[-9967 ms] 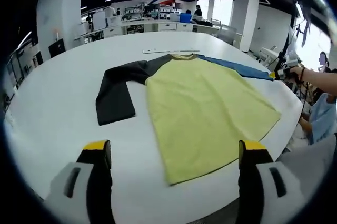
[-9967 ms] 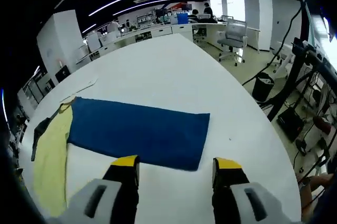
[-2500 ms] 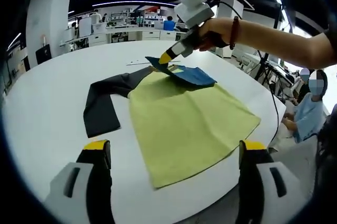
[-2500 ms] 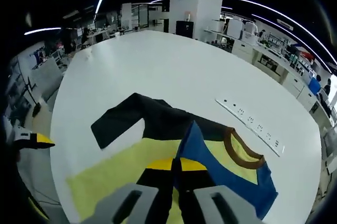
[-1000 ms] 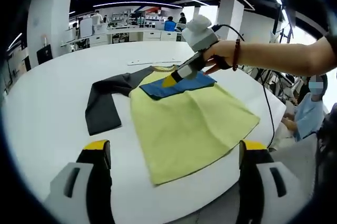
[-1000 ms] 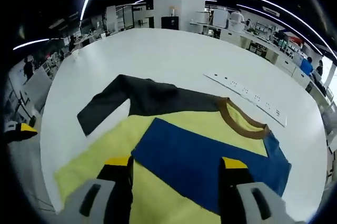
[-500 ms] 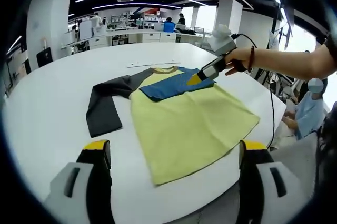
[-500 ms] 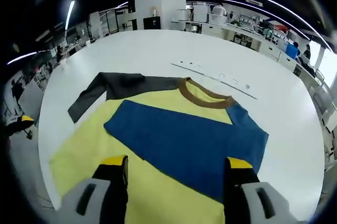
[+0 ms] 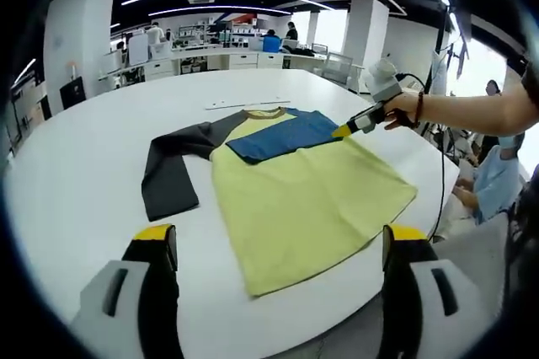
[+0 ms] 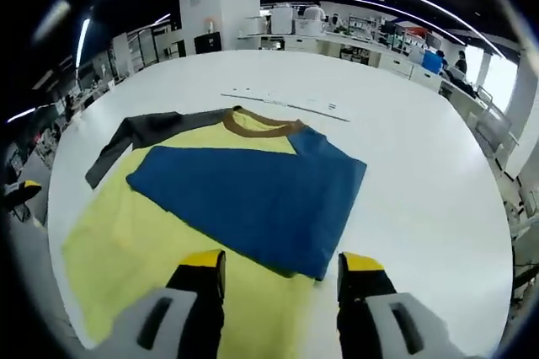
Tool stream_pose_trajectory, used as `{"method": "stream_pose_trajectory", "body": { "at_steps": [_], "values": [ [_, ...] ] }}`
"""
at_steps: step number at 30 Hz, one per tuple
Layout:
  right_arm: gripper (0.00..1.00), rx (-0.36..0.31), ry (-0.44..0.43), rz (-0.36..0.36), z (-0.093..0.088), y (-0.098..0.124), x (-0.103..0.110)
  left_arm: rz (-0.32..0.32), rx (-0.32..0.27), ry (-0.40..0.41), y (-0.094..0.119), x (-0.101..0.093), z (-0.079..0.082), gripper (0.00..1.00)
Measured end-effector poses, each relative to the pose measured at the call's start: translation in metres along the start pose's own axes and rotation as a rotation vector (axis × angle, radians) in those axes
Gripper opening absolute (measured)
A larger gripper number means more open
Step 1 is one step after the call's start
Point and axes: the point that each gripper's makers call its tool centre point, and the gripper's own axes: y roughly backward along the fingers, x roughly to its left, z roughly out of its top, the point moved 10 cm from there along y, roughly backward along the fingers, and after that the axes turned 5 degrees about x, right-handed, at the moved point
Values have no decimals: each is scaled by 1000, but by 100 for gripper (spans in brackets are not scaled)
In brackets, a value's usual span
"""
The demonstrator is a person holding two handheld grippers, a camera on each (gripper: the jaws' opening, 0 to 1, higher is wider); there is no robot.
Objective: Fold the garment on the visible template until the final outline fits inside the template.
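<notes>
The long-sleeved shirt lay flat on the white round desk, yellow body toward the near edge, brown collar away; the blue sleeve was laid across the chest, the dark grey sleeve lay out to the side, bent at the elbow. No template outline could be made out on the desk. Risks, as judged: the blue sleeve was loosely laid and its end lay near the shirt's side edge, so a careless pass could drag it off; the hem corner sat close to the desk edge and could slide over if pulled. Left gripper held low and back from the hem, jaws spread, empty. Right gripper just off the blue sleeve's end, jaws apart, empty, person's forearm reaching in level.
</notes>
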Motion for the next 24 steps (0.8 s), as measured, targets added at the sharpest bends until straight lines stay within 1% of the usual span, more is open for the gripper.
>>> {"method": "stream_pose_trajectory", "body": {
  "at_steps": [4, 6, 8, 11, 13, 15, 16, 17, 20, 21, 22, 24],
  "values": [
    [41, -6, -57, -25, -9, -2, -8, -3, -4, 8, 0, 0, 0, 99],
    [36, -9, -75, -29, -12, -3, -10, -4, -2, 6, -1, -1, 0, 99],
    [31, -27, -112, -28, -14, -3, -11, -4, -1, 6, -1, -1, 0, 99],
    [24, -42, -125, -39, -17, -4, -13, -8, 5, 7, -2, -1, -1, 99],
    [18, -50, -136, -47, -18, -5, -15, -8, 9, 7, -2, -1, -2, 99],
    [13, -61, -168, -36, -20, -7, -15, -8, 8, 7, -2, -2, -1, 99],
    [13, -74, -186, -38, -20, -7, -15, -8, 8, 8, -2, -2, -1, 99],
    [12, -86, -187, -44, -20, -7, -14, -7, 7, 9, -2, -1, -1, 99],
    [11, -91, -199, -54, -20, -10, -12, -3, 8, 8, -2, -1, -1, 99],
    [10, -105, -208, -52, -20, -10, -11, -3, 8, 8, -2, -1, -1, 99],
    [8, -104, -217, -57, -20, -9, -11, -2, 10, 9, -2, -1, -2, 99],
    [6, -104, -205, -73, -19, -9, -7, 1, 11, 8, -2, 0, -2, 99]
  ]
}}
